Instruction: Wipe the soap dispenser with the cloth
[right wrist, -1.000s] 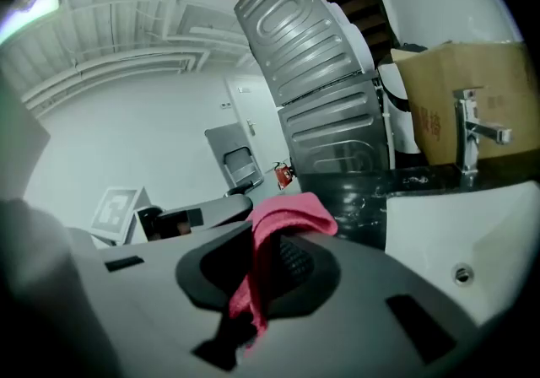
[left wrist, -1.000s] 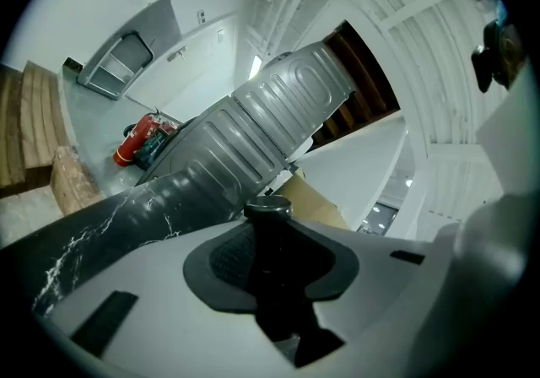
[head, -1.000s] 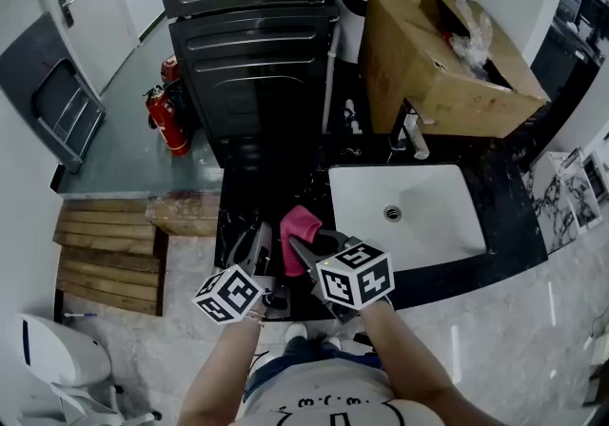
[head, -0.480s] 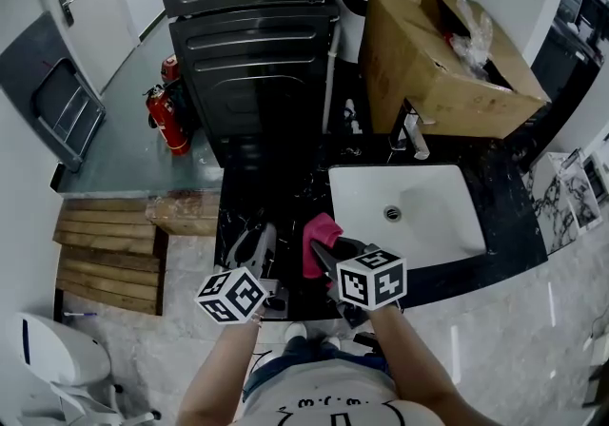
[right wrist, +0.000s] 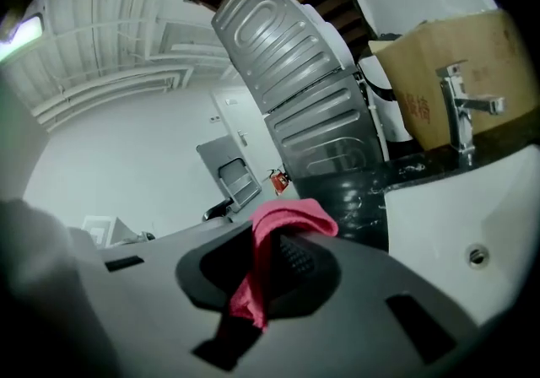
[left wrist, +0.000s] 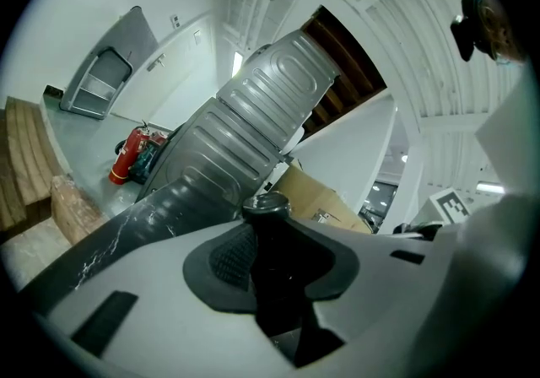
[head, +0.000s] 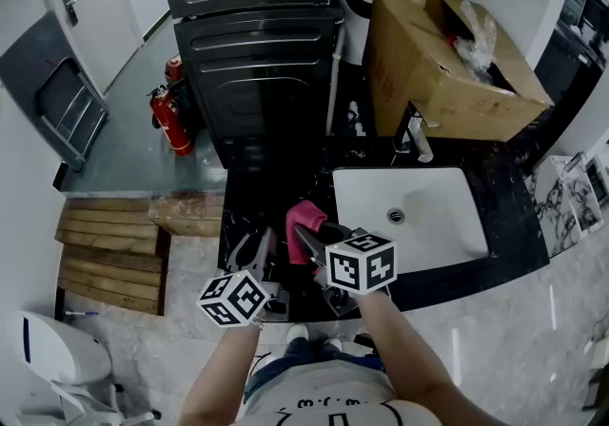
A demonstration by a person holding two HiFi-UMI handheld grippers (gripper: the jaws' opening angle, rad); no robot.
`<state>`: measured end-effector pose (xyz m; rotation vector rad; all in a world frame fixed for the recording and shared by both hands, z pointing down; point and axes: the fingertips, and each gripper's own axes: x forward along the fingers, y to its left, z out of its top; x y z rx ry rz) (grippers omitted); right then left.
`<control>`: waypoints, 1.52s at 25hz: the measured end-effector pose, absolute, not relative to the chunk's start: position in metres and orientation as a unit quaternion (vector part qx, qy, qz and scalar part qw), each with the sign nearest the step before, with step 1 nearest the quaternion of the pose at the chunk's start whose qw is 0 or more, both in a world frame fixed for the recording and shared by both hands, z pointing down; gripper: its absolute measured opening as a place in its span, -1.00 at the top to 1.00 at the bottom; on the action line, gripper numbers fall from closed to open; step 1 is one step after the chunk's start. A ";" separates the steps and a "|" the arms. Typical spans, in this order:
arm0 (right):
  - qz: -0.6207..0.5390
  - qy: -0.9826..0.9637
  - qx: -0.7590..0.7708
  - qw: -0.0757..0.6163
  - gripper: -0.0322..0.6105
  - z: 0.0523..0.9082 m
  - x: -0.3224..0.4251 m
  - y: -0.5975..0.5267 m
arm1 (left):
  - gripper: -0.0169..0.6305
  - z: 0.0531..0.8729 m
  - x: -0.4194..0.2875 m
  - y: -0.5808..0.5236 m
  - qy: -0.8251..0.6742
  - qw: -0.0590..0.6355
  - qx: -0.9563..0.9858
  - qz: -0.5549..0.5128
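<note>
My left gripper (head: 255, 247) sits low over the black counter's front edge, shut on a dark soap dispenser (left wrist: 272, 271). The dispenser's round cap (left wrist: 267, 203) sticks up between the pads. In the head view the dispenser is lost against the dark counter. My right gripper (head: 306, 236) is just right of the left one, shut on a pink cloth (head: 304, 220). The cloth (right wrist: 285, 224) bunches over the upper jaw tip, and a strip of it hangs down between the pads. Cloth and dispenser are close together; I cannot tell whether they touch.
A white sink basin (head: 433, 224) with a chrome tap (head: 411, 141) lies to the right in the black marble counter (head: 271, 191). Behind it stands an open cardboard box (head: 447, 63). A dark ribbed appliance (head: 257, 53) is straight ahead, with a red fire extinguisher (head: 169, 120) to its left.
The right gripper swung right with the pink cloth, then came back left toward the left gripper. The left gripper stayed in place, still gripping the dispenser.
</note>
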<state>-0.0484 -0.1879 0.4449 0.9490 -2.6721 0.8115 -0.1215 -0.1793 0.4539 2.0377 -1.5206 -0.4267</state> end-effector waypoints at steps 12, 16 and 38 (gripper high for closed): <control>0.289 -0.853 0.407 0.151 0.75 0.490 0.034 -0.203 | 0.63 0.447 -0.106 -0.182 -0.548 0.241 0.793 -0.116; 0.307 -0.843 0.432 0.091 0.75 0.469 0.067 -0.204 | 0.63 0.441 -0.094 -0.187 -0.535 0.201 0.816 -0.081; 0.296 -0.849 0.433 0.064 0.75 0.450 0.085 -0.196 | 0.23 0.441 -0.060 -0.192 -0.464 0.058 0.879 0.097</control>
